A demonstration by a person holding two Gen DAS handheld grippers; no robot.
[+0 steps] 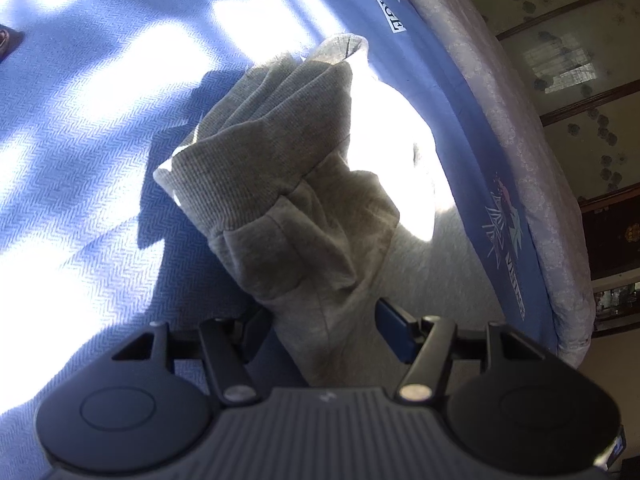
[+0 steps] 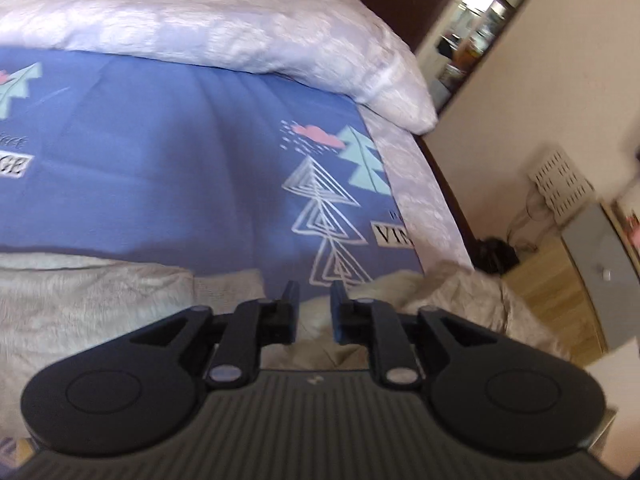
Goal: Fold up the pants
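Observation:
Grey pants (image 1: 280, 168) lie on the blue bed sheet (image 1: 80, 140), in patches of sunlight. One bunched leg with ribbed cuffs stands up off the sheet and casts a shadow to its left. That fabric runs down between the fingers of my left gripper (image 1: 326, 320) and fills the gap, so the jaws are shut on it. My right gripper (image 2: 315, 304) hovers above the sheet (image 2: 160, 160) with a narrow gap between its pads and nothing in it. Pale grey pants fabric (image 2: 80, 304) lies just below and to its left.
A pale patterned quilt (image 2: 200, 20) is heaped along the bed's far edge, also bordering the sheet (image 1: 500, 120). Beyond the bed's right edge are wooden floor (image 2: 540, 292), a white slotted basket (image 2: 560, 184) and a grey cabinet (image 2: 600, 272). More crumpled pale fabric (image 2: 460, 292) sits at the bed corner.

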